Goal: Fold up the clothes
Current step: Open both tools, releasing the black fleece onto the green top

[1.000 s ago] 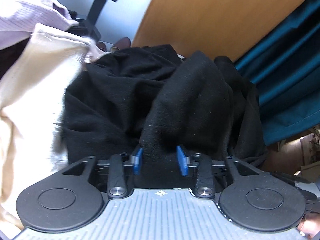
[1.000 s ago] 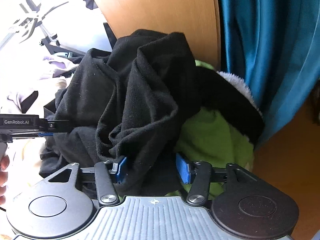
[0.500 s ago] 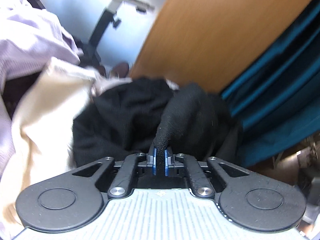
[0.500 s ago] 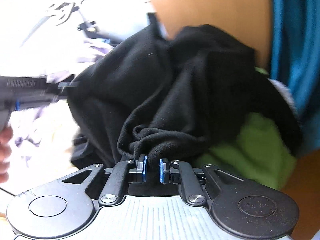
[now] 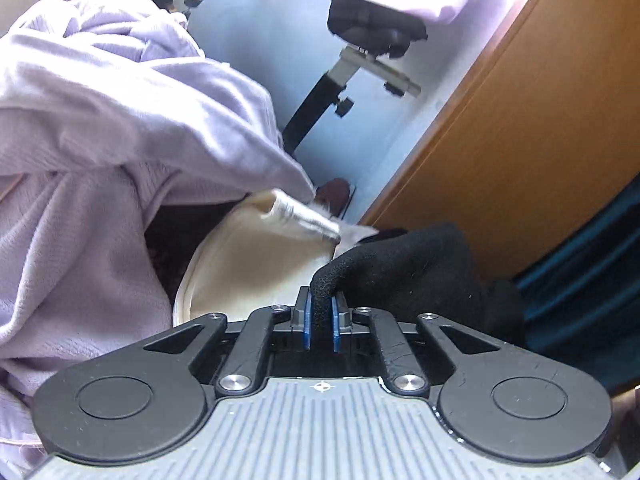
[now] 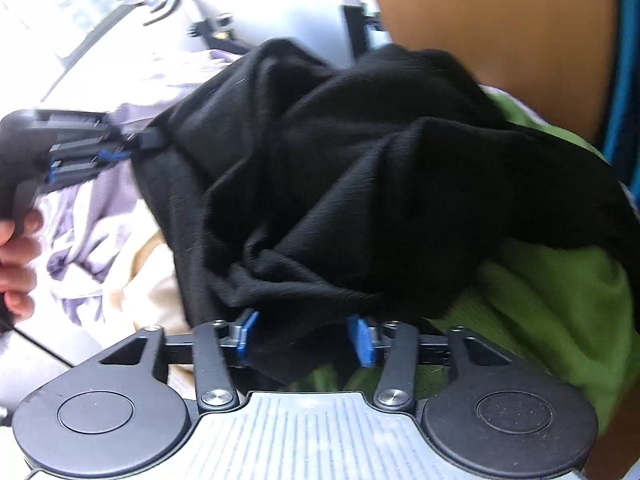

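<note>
The crumpled black knit garment (image 6: 360, 184) is seen lifted in a loose heap, draped over a bright green fleece garment (image 6: 560, 304) at the right and lying beside a cream cloth (image 5: 256, 272) and a pale lilac knit garment (image 5: 100, 128) at the left. It is judged soft, light and limp, with a slightly fuzzy weave that should not slip; a hem or shoulder seam would be the better place to be taken, since a pinch of bunched folds only drags the heap along.

A narrow fold of the black fabric is pinched between the closed blue pads of the left tongs (image 5: 320, 322), which are also seen from the side at the far left of the right view (image 6: 132, 144), held by a hand (image 6: 18, 264). The right tongs (image 6: 302, 338) are spread wide, with fabric lying loosely between the pads and nothing clamped.

Half a second earlier the right tongs were nearly closed on the black folds; that hold has been released, while the left pinch has been kept and drawn away from the pile.
</note>
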Demonstrator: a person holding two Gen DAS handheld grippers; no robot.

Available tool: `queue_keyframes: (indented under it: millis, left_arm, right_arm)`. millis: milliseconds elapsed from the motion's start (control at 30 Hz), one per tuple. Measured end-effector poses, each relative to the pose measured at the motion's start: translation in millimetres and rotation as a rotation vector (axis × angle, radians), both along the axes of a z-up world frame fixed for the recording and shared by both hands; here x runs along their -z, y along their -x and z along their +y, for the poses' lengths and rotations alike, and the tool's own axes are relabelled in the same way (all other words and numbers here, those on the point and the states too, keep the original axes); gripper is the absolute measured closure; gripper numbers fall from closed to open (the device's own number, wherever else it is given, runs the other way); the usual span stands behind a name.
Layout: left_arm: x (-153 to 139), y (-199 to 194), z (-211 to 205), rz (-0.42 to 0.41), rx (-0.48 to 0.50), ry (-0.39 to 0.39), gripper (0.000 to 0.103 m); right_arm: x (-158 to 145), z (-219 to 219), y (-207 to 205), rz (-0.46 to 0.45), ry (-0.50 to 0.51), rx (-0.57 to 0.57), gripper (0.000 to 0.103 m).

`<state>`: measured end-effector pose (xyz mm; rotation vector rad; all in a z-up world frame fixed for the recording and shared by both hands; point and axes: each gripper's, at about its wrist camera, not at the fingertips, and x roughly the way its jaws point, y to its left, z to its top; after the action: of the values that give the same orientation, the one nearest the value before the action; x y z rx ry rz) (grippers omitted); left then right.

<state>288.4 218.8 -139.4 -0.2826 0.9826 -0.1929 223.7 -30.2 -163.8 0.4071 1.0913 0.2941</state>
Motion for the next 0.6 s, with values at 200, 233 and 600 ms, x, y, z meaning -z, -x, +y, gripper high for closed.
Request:
queue_keyframes:
  millis: [200,233,600]
  left_arm:
    - [-12.4,4.8,-18.5,0.004,0.029,-0.022,0.050]
    - [-18.7,5.7,-27.0,-0.020,0.056,-0.043,0.043]
    - [11.8,15.7,-114.1,-0.021,0.383,-0.218,0.024]
  right_arm:
    - [8.9,-32.7,17.4,0.052,-0.015,0.140,0.055]
    - [10.0,-36.3,18.6,0.060,-0.011,0.159,0.055]
    - [11.6,-48.0,25.5,0.071,0.024,0.278,0.055]
